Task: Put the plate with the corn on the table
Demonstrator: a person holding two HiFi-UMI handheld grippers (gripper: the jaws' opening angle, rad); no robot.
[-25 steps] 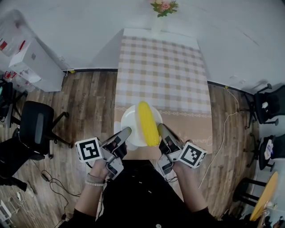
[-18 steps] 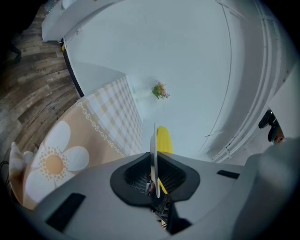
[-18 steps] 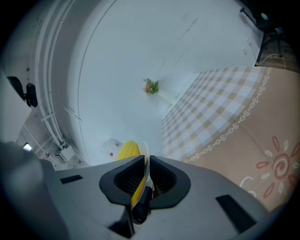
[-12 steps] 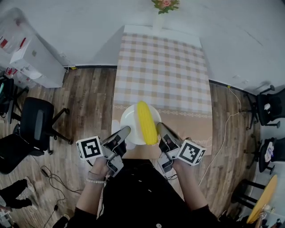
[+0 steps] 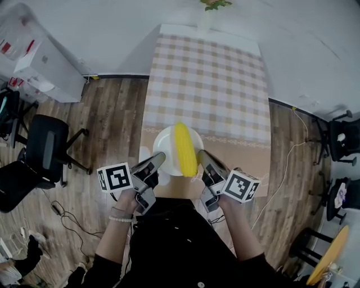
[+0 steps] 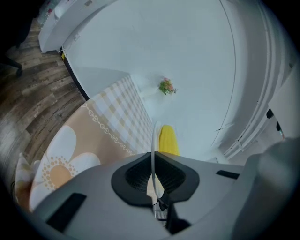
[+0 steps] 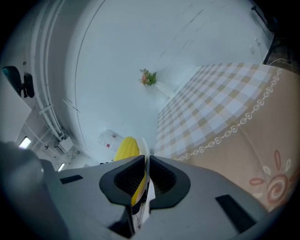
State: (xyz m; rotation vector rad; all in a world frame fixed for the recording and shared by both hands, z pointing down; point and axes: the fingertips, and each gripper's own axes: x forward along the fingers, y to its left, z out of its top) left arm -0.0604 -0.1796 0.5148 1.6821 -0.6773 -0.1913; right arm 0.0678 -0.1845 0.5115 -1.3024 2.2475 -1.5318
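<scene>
A white plate with a yellow corn cob on it hangs low over the near end of the table. My left gripper holds its near-left rim and my right gripper holds its near-right rim. In the left gripper view the plate's thin rim stands edge-on between the dark pads of the left gripper, whose jaws have just been closing on it, with the corn behind. In the right gripper view the right gripper is shut on the rim, with the corn at its left.
The table wears a checked cloth with a tan flowered border. A vase of flowers stands at its far end by the wall. A black office chair and a white cabinet are at the left, more chairs at the right.
Both grippers have sunk together with the plate and corn, bringing it closer to the cloth at the table's near end. The grip on both rims is unchanged.
</scene>
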